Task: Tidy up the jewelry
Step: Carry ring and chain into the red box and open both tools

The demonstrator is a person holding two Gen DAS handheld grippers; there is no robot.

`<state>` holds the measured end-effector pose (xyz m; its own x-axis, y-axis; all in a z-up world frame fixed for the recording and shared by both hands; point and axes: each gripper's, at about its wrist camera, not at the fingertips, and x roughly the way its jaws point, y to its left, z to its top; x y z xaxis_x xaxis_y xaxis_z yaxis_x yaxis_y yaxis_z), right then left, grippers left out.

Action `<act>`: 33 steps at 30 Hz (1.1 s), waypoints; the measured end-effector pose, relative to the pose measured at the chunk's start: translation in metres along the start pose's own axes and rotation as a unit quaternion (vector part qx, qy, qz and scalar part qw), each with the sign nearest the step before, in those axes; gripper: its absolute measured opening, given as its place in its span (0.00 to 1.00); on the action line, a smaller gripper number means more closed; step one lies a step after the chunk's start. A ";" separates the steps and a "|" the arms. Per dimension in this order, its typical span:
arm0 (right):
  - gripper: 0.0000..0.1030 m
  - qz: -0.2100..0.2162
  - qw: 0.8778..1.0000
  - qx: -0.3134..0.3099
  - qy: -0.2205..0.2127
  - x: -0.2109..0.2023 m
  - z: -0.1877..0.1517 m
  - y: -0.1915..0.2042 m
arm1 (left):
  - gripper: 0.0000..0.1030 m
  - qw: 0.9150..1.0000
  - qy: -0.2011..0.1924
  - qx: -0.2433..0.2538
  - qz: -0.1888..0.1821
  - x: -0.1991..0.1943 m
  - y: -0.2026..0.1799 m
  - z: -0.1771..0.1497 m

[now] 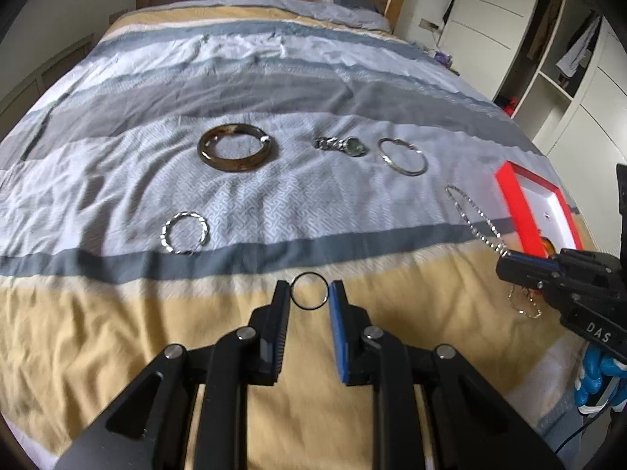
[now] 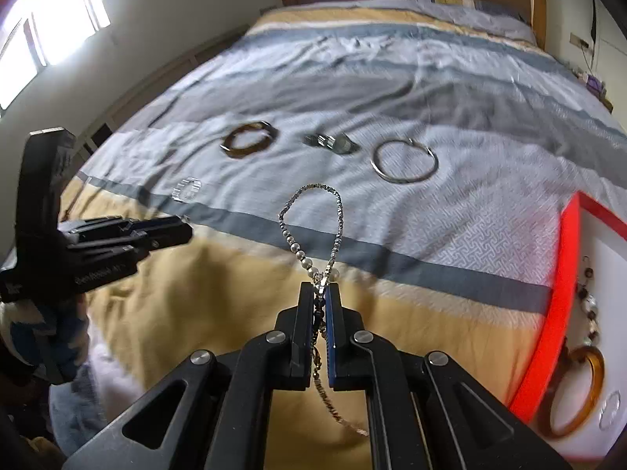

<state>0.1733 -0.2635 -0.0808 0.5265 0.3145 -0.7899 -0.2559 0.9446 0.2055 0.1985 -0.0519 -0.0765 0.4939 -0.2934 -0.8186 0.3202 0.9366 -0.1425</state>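
Observation:
My left gripper (image 1: pixel 309 291) is shut on a thin dark ring (image 1: pixel 309 308), pinched upright between its fingertips above the yellow band of the bedspread. To the right, my right gripper (image 1: pixel 509 264) is shut on a silver beaded chain (image 1: pixel 470 215). In the right wrist view that gripper (image 2: pixel 322 288) has the chain (image 2: pixel 317 187) looping out in front of its tips, with a tail (image 2: pixel 337 415) hanging below the fingers. The left gripper (image 2: pixel 184 231) shows there at the left. A red-rimmed white tray (image 2: pixel 556 313) lies at the right.
On the bedspread lie a brown bangle (image 1: pixel 235 165), a watch (image 1: pixel 343 145), a plain silver bangle (image 1: pixel 407 173) and a twisted silver bangle (image 1: pixel 164 233). The tray holds an amber bangle (image 2: pixel 595 384) and a bead bracelet (image 2: pixel 589 301). A white wardrobe (image 1: pixel 568 78) stands right.

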 end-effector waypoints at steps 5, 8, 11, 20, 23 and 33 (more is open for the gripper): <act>0.05 -0.003 1.000 -0.009 -0.022 -0.037 -0.009 0.024 | 0.18 1.000 -0.025 0.008 0.000 -0.039 -0.008 -0.013; 0.05 -0.010 0.999 -0.011 -0.035 -0.059 -0.017 0.032 | 0.18 0.999 -0.040 0.013 0.002 -0.060 -0.013 -0.019; 0.05 -0.017 0.999 -0.008 -0.049 -0.080 -0.026 0.036 | 0.18 0.998 -0.056 0.017 0.001 -0.080 -0.021 -0.025; 0.05 -0.048 0.995 0.004 -0.084 -0.133 -0.052 0.032 | 0.18 0.994 -0.097 0.048 0.000 -0.126 -0.056 -0.029; 0.05 -0.059 0.994 0.009 -0.096 -0.148 -0.055 0.024 | 0.18 0.993 -0.104 0.062 -0.003 -0.133 -0.072 -0.025; 0.05 -0.100 0.986 0.044 -0.122 -0.182 -0.051 -0.046 | 0.18 0.986 -0.110 0.117 -0.032 -0.113 -0.149 0.019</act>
<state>0.0476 -0.3687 0.0239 0.7422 0.1236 -0.6587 -0.0615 0.9913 0.1167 0.1102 -0.1617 0.0477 0.6222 -0.4098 -0.6670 0.5219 0.8522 -0.0368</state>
